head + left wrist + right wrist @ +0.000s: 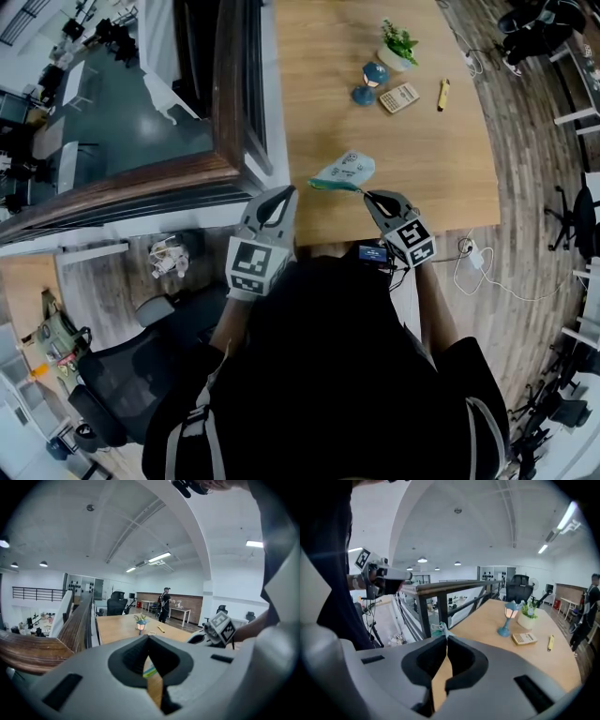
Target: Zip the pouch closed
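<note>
The pouch (343, 172) is gripped at its right end by the right gripper (367, 194), stretching left toward the closed, empty left gripper (280, 194).

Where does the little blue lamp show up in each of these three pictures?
Head view: lamp, upper middle, on the table.
Left gripper view: lamp, small, at centre.
Right gripper view: lamp, right of centre.
Shared landmark: the potted plant beside it.
</note>
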`<state>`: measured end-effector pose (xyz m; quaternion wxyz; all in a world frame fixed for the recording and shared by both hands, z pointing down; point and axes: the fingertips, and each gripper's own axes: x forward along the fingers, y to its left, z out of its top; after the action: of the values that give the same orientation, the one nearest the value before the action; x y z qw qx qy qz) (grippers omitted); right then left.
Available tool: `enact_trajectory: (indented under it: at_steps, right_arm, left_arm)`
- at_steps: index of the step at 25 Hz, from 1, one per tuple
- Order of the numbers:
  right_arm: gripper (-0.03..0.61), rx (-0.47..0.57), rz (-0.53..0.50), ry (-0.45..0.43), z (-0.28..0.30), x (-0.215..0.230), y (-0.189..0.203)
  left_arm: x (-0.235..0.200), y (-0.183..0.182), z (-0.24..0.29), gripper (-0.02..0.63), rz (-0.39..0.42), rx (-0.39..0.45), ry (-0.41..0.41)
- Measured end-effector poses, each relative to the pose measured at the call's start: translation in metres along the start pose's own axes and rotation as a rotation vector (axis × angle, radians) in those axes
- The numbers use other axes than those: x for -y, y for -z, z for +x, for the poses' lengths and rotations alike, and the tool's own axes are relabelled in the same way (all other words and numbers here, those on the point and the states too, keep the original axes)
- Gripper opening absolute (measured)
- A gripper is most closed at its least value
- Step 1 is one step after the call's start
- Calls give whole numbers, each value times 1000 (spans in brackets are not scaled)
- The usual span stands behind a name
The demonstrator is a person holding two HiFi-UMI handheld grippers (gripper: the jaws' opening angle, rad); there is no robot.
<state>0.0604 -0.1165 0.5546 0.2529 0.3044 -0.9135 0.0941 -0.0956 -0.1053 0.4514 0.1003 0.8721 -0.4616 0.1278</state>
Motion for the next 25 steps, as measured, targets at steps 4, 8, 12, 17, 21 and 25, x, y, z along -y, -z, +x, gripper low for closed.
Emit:
enact_trajectory:
  at_steps: [4, 8, 12, 17, 21, 25]
  right_arm:
    - [21, 125, -3, 18, -20, -11, -51]
    - [21, 256, 35, -8, -40, -23, -91]
    - [21, 308, 25, -12, -52, -32, -110]
    - [21, 318, -13, 0, -58, -39, -119]
    - [21, 329, -14, -2, -60, -42, -123]
    - [21, 344, -24, -12, -64, -49, -130]
  left_arm:
    - [21, -8, 3, -2, 40, 21, 86]
    - [39, -14, 3, -2, 58, 46, 152]
    - [56, -27, 4, -2, 61, 81, 211]
    - [70, -43, 4, -2, 73, 122, 261]
    - [78, -46, 5, 6, 78, 126, 290]
    - [83, -51, 3, 11, 92, 140, 305]
